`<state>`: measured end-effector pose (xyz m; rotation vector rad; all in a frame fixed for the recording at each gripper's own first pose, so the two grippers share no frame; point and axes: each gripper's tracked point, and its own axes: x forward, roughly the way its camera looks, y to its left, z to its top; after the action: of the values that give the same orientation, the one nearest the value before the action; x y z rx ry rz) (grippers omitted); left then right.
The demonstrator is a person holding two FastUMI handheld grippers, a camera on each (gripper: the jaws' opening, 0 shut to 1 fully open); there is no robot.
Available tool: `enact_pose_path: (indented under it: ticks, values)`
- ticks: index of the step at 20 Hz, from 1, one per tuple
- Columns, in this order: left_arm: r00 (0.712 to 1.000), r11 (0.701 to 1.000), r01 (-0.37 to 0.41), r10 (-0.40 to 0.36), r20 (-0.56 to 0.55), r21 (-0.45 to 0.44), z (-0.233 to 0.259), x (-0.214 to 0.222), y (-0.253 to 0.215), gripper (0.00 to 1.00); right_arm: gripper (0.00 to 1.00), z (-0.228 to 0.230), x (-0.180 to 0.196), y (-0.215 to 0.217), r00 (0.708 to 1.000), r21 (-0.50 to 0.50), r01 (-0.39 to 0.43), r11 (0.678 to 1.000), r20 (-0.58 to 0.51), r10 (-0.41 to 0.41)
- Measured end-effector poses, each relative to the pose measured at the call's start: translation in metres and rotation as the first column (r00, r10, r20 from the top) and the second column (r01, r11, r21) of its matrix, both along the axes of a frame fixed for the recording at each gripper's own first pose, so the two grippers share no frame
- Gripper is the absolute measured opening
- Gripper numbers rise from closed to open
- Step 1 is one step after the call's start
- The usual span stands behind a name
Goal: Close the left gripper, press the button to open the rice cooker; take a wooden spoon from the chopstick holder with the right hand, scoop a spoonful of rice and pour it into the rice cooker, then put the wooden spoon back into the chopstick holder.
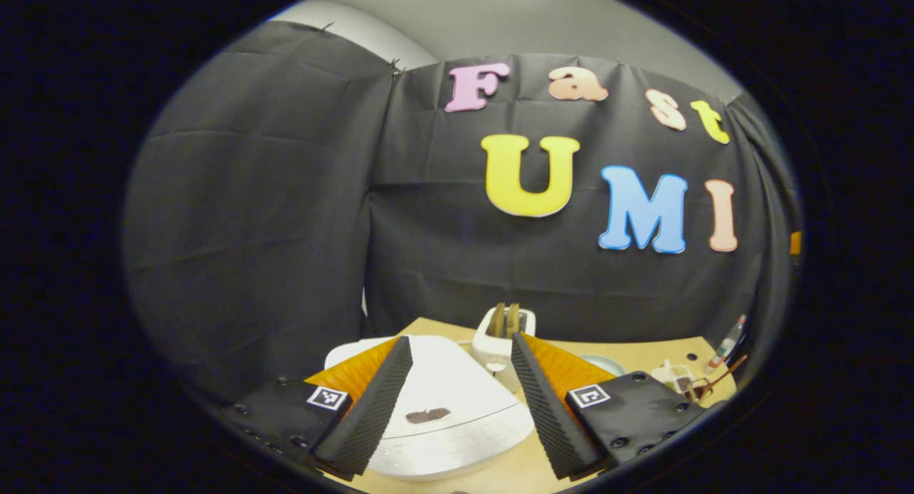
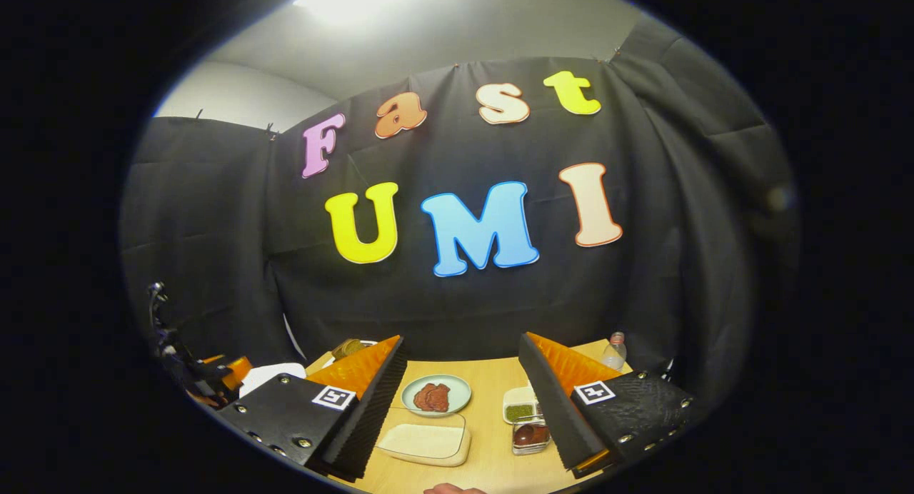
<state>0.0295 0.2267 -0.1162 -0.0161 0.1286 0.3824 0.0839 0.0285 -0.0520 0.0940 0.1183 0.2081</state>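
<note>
Rice cooker [image 1: 446, 401]: white, lid down, on the worktop [image 1: 514, 472], between the left gripper's fingers.
Chopstick holder [image 1: 503, 337]: white, just behind the rice cooker, wooden handles standing in it.
Left gripper [image 1: 460, 387]: jaws wide, holding nothing.
Right gripper [image 2: 460, 390]: jaws wide, holding nothing.
Rice container [image 2: 426, 442]: clear tray of white rice, right of the rice cooker, between the right gripper's fingers.
Plate [image 2: 436, 395]: just behind the rice container.
</note>
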Motion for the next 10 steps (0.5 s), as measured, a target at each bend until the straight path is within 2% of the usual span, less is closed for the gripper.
enact_pose_path:
  ticks: [4, 10]
  values:
    - [0.987, 0.992, 0.121, -0.125, 0.101, 0.047, 0.074, -0.005, -0.076, 0.98, 0.96, 0.014, -0.015, -0.026, 0.997, 0.01, 0.065, 0.998, 0.038, -0.066]
    - [0.969, 0.983, 0.173, -0.18, 0.167, 0.058, 0.117, -0.026, -0.172, 0.96, 0.95, 0.035, -0.03, -0.06, 0.996, 0.041, 0.068, 0.997, 0.059, -0.07]
